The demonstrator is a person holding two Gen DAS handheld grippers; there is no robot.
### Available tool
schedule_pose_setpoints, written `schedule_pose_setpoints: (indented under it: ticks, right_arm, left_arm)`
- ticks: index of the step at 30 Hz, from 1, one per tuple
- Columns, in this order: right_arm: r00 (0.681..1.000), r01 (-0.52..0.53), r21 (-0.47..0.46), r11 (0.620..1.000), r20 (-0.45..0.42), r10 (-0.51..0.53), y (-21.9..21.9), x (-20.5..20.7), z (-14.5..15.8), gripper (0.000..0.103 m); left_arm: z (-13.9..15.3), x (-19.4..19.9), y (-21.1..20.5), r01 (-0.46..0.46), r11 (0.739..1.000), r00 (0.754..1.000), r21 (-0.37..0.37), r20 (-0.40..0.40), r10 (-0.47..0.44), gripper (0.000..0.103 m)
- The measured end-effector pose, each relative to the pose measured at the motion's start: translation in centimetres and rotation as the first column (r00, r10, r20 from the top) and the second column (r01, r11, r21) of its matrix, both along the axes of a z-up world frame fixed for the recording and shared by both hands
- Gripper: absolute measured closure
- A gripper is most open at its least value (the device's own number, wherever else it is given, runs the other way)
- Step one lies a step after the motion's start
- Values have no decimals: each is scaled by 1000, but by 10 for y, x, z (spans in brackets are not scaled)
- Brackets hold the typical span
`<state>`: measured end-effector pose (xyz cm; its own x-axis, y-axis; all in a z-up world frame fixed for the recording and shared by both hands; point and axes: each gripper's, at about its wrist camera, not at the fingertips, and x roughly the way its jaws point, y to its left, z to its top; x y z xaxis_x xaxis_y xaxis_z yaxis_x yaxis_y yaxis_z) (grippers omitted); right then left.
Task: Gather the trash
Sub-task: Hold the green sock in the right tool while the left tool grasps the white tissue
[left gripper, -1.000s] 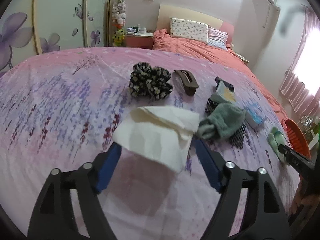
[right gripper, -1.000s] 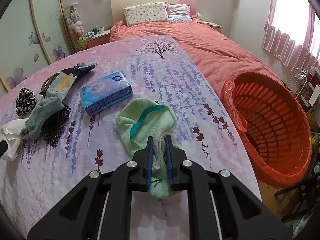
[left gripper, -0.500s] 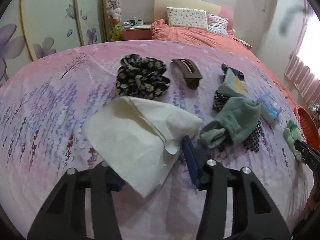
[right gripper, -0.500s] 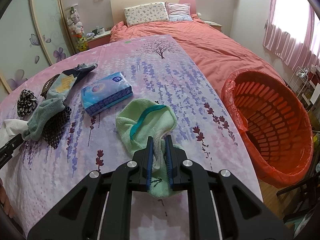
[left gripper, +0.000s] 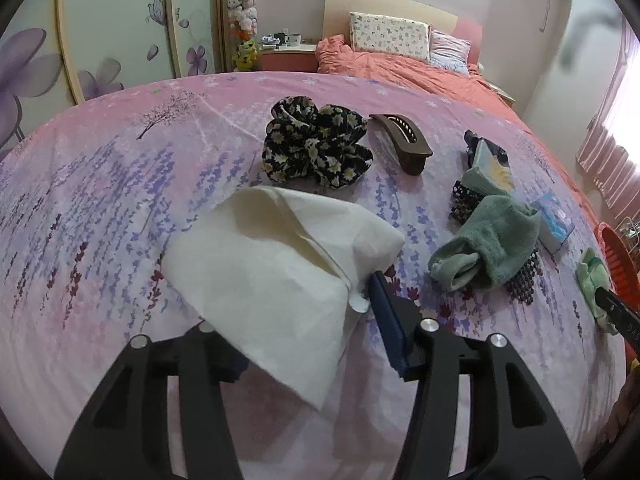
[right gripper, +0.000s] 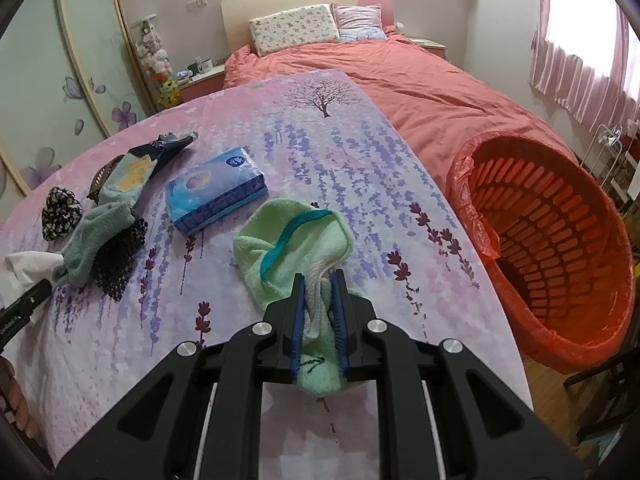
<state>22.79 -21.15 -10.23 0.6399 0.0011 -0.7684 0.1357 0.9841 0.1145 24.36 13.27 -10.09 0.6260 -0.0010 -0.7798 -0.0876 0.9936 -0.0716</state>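
Two sets of jaws were mine, one in each hand, both angled down over the lavender-print sheet (right gripper: 328,152) spread on the bed. My left gripper (left gripper: 308,344) straddled a crumpled white paper tissue (left gripper: 280,264) near the sheet's near edge; its jaws were easing apart, the right blue pad (left gripper: 386,320) just beside the tissue's corner, the left pad hidden under the paper, so I could not tell whether either one pressed on it. My right gripper (right gripper: 318,320) had its jaws pressed close together, pinching the heel end of a pale green sock (right gripper: 292,240) that lay flat toward the sheet's right edge.

Beyond that edge stood an orange basket (right gripper: 568,320) lined with an orange bag, its mouth tipped toward me. Farther up the sheet lay a blue tissue pack (right gripper: 216,190). Toward the left side sat a grey-green sock (left gripper: 488,252) resting on a black mesh piece (left gripper: 520,280), with a dark patterned sock (left gripper: 486,156) behind it, a brown hair clip (left gripper: 404,140), and a black floral scrunchie (left gripper: 316,148) just past the tissue's far side.
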Motion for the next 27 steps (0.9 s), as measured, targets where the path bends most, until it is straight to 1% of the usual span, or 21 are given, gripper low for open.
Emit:
schedule_pose_setpoints:
  ticks: [4, 8, 14, 17, 19, 22, 25, 27]
  right_arm:
    - [1000, 0, 43, 999, 7, 0, -5, -2, 0, 89]
    - [1000, -1, 67, 998, 11, 0, -6, -2, -1, 89]
    - [1000, -10, 96, 995, 18, 8, -9, -1, -2, 86]
    - [1000, -12, 97, 995, 20, 10, -10, -2, -2, 86]
    - [1000, -18, 100, 995, 23, 15, -12, -3, -2, 90]
    - [999, -30, 119, 992, 38, 26, -15, -7, -1, 91]
    - [998, -33, 142, 989, 61, 25, -18, -13, 5, 92]
    - [996, -31, 151, 988, 92, 18, -21, -19, 14, 92]
  left_arm:
    - [-1, 2, -4, 0, 1000, 1000, 18, -5, 0, 49]
    - [0, 3, -5, 2, 1000, 1000, 20, -6, -2, 49]
    - [0, 3, -5, 2, 1000, 1000, 13, -4, -2, 49]
    - [0, 2, -4, 4, 1000, 1000, 4, 0, -4, 52]
    - [1, 1, -2, 2, 1000, 1000, 4, 3, -2, 63]
    - [1, -3, 3, 4, 1000, 1000, -19, 11, -4, 71]
    - [5, -7, 6, -3, 1000, 1000, -16, 24, 4, 72]
    - [9, -12, 7, -6, 1000, 999, -19, 39, 7, 73]
